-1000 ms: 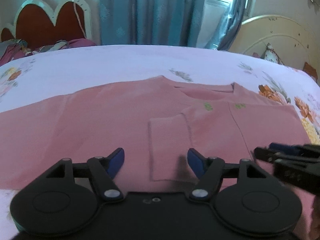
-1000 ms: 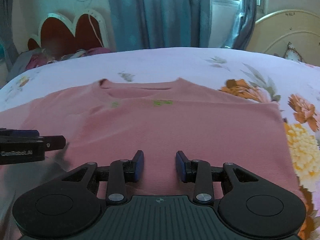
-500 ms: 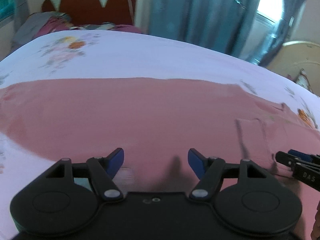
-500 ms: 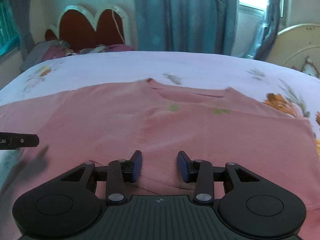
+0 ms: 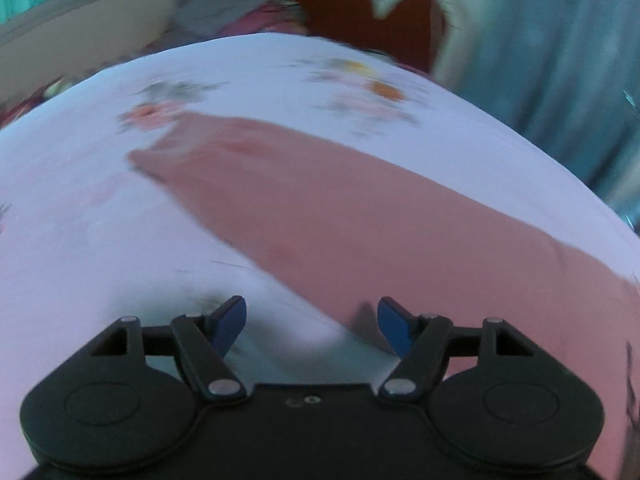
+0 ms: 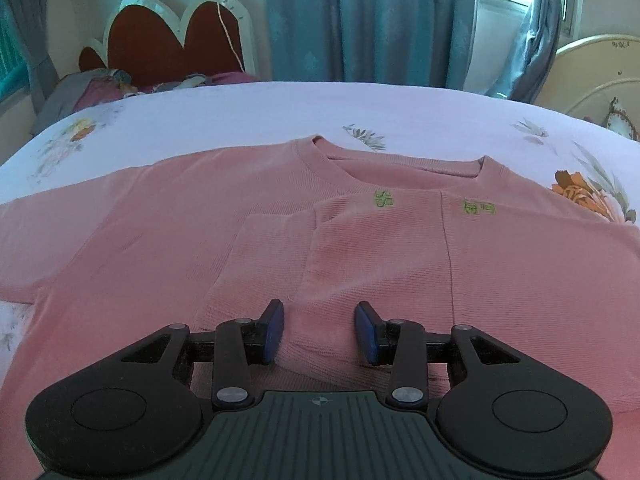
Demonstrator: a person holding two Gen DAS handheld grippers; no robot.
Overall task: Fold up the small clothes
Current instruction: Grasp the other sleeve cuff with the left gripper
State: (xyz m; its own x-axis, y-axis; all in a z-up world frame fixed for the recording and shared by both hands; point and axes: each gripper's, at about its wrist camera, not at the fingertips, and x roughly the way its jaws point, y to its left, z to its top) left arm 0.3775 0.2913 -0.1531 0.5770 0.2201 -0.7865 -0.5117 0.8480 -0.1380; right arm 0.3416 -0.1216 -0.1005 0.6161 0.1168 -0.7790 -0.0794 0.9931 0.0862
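A wide bed covered by a white sheet printed with flowers fills both views. Spread flat across it lies the pink ribbed long-sleeved top, its round neckline toward the far side, with 2 small green embroidered marks just below the collar. The right sleeve is folded in over the chest, its cuff end lying near the lower hem. The top's left sleeve stretches out straight across the bare sheet toward the far left (this view is blurred, so its cuff is hard to make out). Beyond the bed stand blue-grey curtains and a scalloped red and white headboard.

The right gripper hovers low over the top's near hem, its blue pads partly spread with nothing pinched; the folded fabric lies below the gap. The left gripper has its blue pads spread wide and holds nothing, poised over the sheet at the near edge of the outstretched sleeve.
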